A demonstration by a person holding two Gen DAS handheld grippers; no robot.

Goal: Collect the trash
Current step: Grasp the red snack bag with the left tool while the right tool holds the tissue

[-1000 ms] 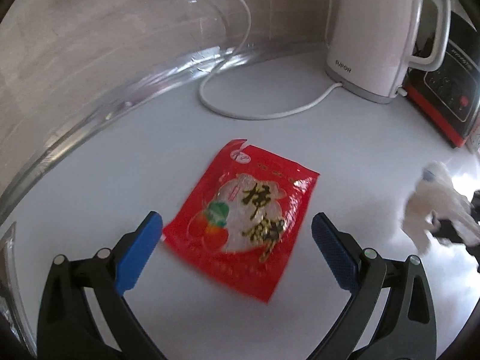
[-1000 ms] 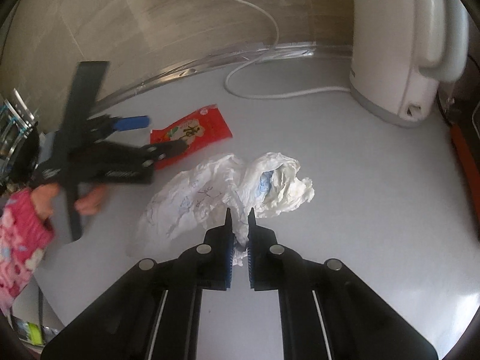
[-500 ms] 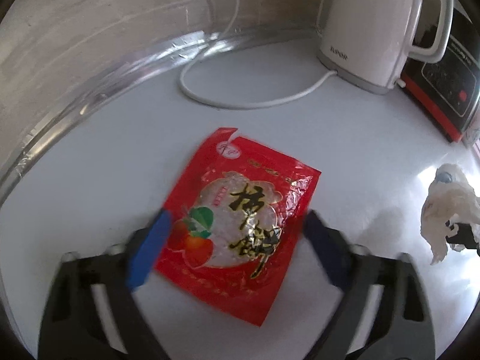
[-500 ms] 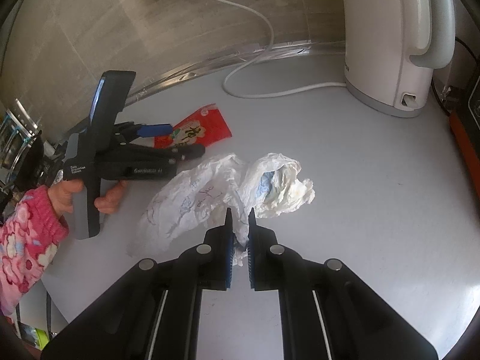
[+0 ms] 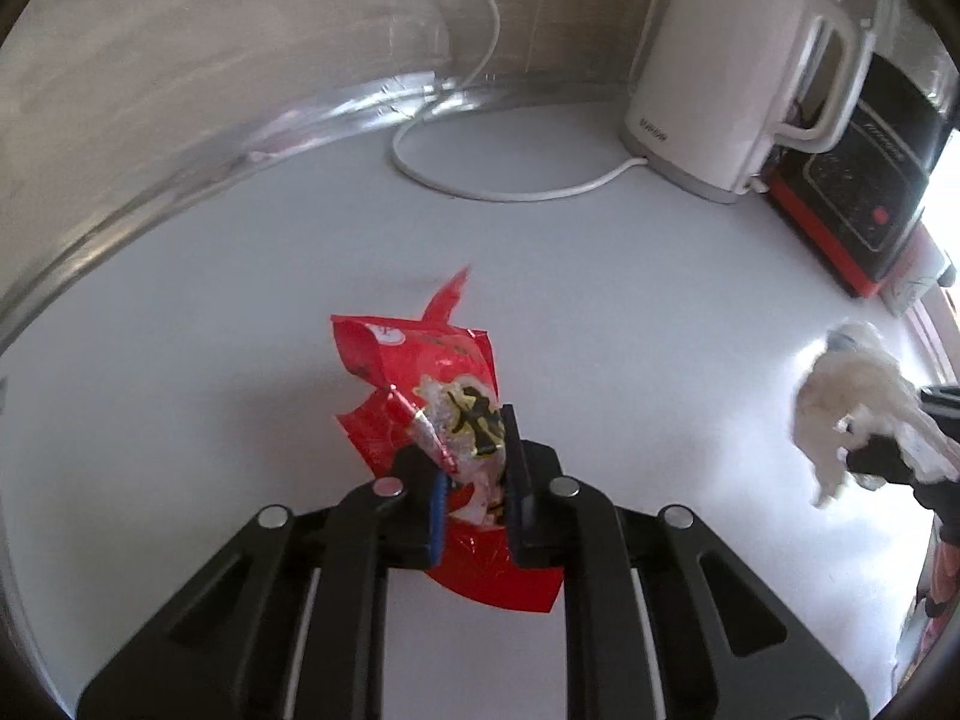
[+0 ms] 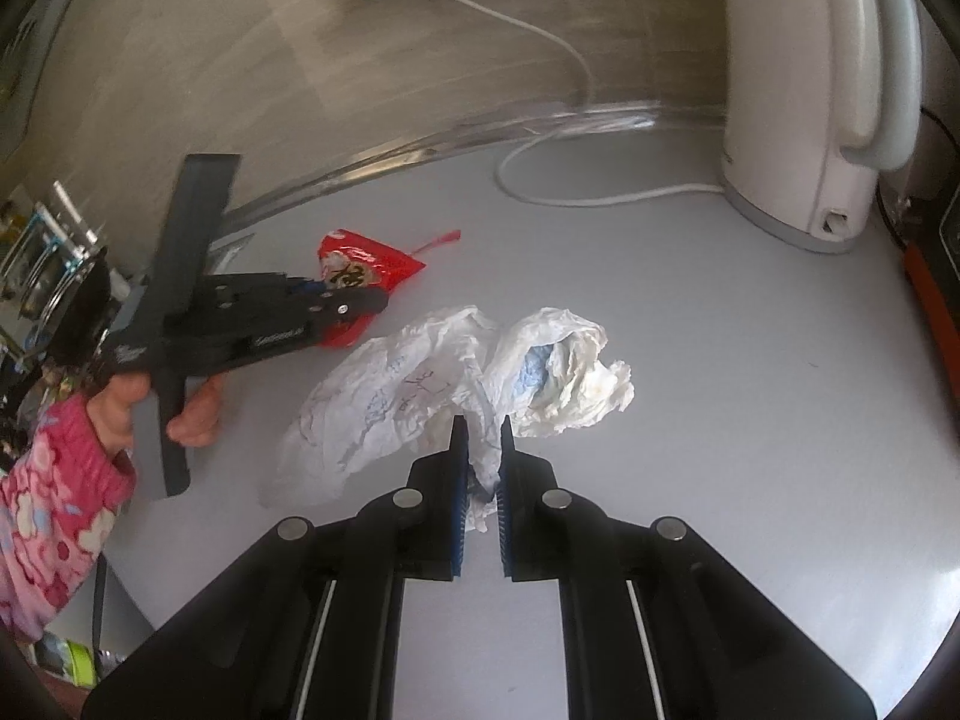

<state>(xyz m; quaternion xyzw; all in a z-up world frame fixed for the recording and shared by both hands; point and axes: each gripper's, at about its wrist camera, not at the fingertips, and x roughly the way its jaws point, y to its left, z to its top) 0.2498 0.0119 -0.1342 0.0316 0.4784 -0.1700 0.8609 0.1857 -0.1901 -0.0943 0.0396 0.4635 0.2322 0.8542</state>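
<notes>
My left gripper point(image 5: 474, 468) is shut on a red snack wrapper point(image 5: 420, 366), which is crumpled and pinched between the jaws on the white counter. The same wrapper point(image 6: 360, 264) and left gripper point(image 6: 336, 306) show at the left of the right wrist view. My right gripper point(image 6: 477, 456) is shut on crumpled white paper point(image 6: 420, 384) and holds it just above the counter. That paper point(image 5: 852, 396) shows at the right edge of the left wrist view.
A white electric kettle point(image 5: 720, 78) stands at the back right with its white cord point(image 5: 480, 180) looped on the counter. A black and red cooker point(image 5: 858, 192) sits right of it. A clear curved rim point(image 5: 180, 180) runs along the wall.
My left gripper moved forward over the flat red wrapper and closed on it, crumpling it. My right gripper kept its hold on the white paper.
</notes>
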